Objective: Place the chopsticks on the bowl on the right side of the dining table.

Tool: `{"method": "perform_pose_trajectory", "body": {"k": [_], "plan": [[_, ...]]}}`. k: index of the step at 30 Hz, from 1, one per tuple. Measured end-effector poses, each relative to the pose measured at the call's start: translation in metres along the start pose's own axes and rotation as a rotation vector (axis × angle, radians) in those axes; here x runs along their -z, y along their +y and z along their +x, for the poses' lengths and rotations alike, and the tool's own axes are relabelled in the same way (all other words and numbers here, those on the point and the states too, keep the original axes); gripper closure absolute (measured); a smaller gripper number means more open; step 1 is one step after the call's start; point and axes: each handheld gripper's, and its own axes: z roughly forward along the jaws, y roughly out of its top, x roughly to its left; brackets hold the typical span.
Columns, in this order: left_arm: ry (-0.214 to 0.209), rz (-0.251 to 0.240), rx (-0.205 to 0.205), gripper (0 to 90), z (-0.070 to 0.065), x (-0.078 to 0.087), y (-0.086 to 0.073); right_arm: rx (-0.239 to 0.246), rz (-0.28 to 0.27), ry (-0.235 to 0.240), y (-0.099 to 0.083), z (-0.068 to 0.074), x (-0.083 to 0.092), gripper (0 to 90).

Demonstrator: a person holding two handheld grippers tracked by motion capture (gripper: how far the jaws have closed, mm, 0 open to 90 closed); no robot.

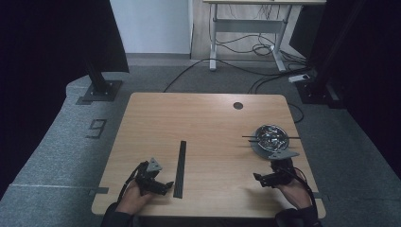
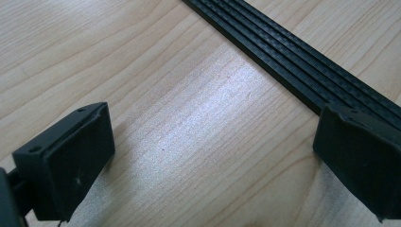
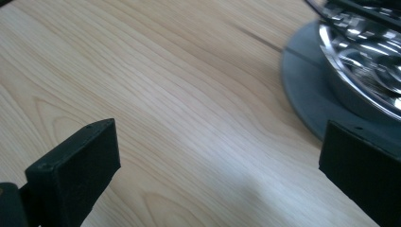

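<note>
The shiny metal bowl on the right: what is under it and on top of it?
The metal bowl sits on a grey plate; a thin black stick lies across its rim. Its contents cannot be made out.

Long black ribbed strip (image 1: 179, 168) flat mid-table, lengthwise

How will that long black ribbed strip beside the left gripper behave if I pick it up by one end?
The long black ribbed strip lies flat and straight on the wooden table, so it is probably stiff. It looks thin and low, so likely light but awkward to get the fingers under. Gripped at one end, its length may make it droop or swing.
</note>
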Motion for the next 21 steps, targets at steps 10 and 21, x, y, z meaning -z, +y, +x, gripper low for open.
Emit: {"method": "perform_pose_trajectory", "body": {"k": [10, 21], "plan": [[0.002, 0.001, 0.002, 0.0, 0.0, 0.0, 0.0, -0.001, 0.041, 0.078, 0.025, 0.024, -0.026, 0.0], [0.002, 0.001, 0.002, 0.0, 0.0, 0.0, 0.0, 0.036, 0.074, 0.13, 0.04, 0.041, -0.048, 2.5]]}}
